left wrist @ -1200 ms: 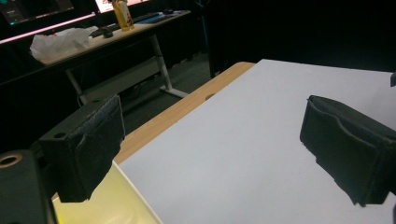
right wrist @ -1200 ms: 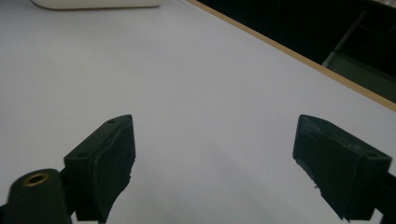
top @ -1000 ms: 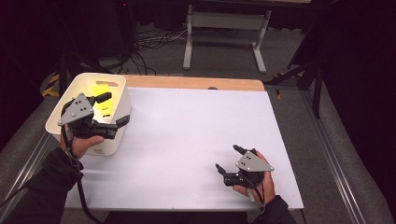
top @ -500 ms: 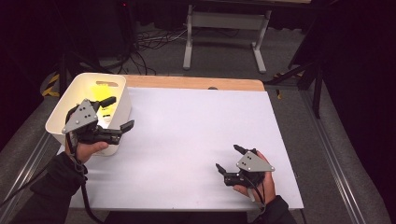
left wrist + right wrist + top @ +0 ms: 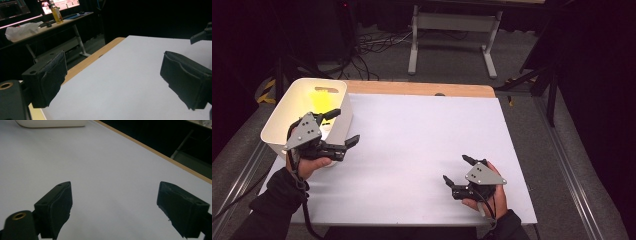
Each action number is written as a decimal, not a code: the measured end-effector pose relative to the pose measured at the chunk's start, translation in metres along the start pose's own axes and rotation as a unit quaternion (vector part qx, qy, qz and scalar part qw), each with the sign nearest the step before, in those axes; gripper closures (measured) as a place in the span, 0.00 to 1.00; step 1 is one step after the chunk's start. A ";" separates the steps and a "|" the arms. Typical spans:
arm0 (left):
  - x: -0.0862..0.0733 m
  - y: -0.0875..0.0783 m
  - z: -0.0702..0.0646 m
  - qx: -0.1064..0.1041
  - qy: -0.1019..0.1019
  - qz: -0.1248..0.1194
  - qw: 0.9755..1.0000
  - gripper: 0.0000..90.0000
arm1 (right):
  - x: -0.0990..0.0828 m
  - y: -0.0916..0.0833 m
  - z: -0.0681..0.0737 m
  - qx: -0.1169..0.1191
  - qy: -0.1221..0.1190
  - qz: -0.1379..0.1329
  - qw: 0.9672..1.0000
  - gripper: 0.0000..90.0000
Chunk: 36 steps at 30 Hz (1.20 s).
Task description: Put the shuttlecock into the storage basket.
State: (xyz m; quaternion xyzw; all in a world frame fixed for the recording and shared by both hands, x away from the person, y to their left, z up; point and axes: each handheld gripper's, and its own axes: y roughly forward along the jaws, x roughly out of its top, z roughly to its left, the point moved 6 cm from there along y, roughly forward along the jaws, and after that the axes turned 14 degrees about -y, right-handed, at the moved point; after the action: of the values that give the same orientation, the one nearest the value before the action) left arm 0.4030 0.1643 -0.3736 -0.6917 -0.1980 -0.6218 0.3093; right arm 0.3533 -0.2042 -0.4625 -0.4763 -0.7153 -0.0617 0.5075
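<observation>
Your left gripper is wide apart and holds nothing beside the white bin at ten o'clock, your right gripper is wide apart at five o'clock, so rest both low.

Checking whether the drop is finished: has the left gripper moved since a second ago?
Yes. The left gripper has pulled back out of the white bin toward the person, jaws open and empty.

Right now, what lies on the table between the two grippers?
Nothing: in the high view, only bare white table lies between the left gripper and the right gripper.
</observation>
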 end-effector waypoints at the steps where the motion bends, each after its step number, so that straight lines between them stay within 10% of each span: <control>1: -0.001 0.000 -0.001 -0.001 -0.001 -0.002 1.000 0.08 | 0.000 0.000 0.000 0.000 0.000 0.000 1.000 0.16; 36: -0.044 0.011 -0.027 -0.010 0.039 0.039 0.998 0.07 | 0.005 -0.001 0.005 -0.001 -0.016 -0.001 1.000 0.16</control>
State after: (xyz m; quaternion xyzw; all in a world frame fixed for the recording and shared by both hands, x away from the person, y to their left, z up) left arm 0.3837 0.1431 -0.4179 -0.6774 -0.1523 -0.6379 0.3334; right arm 0.3490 -0.1986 -0.4602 -0.4770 -0.7237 -0.0553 0.4957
